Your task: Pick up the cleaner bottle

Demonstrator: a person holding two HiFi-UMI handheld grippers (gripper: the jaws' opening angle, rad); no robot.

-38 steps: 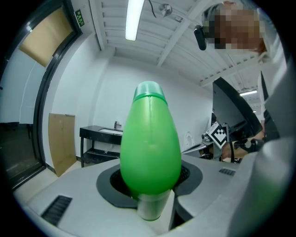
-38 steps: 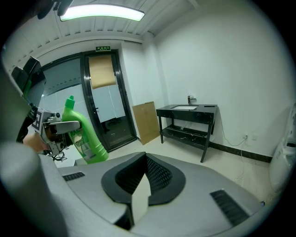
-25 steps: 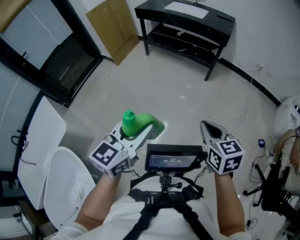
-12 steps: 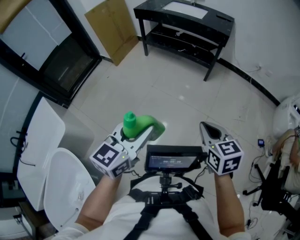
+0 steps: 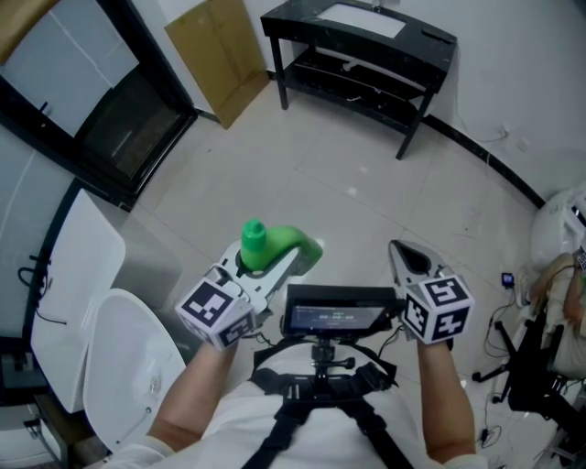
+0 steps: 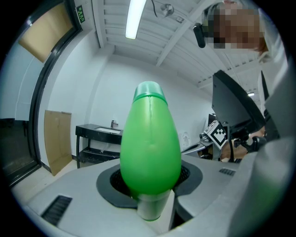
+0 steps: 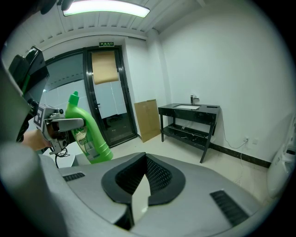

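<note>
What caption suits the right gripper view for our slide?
Left claw holds a green plastic cleaner bottle aloft; right claw shut, empty.

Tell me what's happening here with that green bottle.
A person holds a gripper in each hand. The left gripper has its jaws closed on the green cleaner bottle, which is held in the air above the tiled floor, cap up. The right gripper is beside it, jaws shut with nothing in them. A black table stands by the far wall.
</note>
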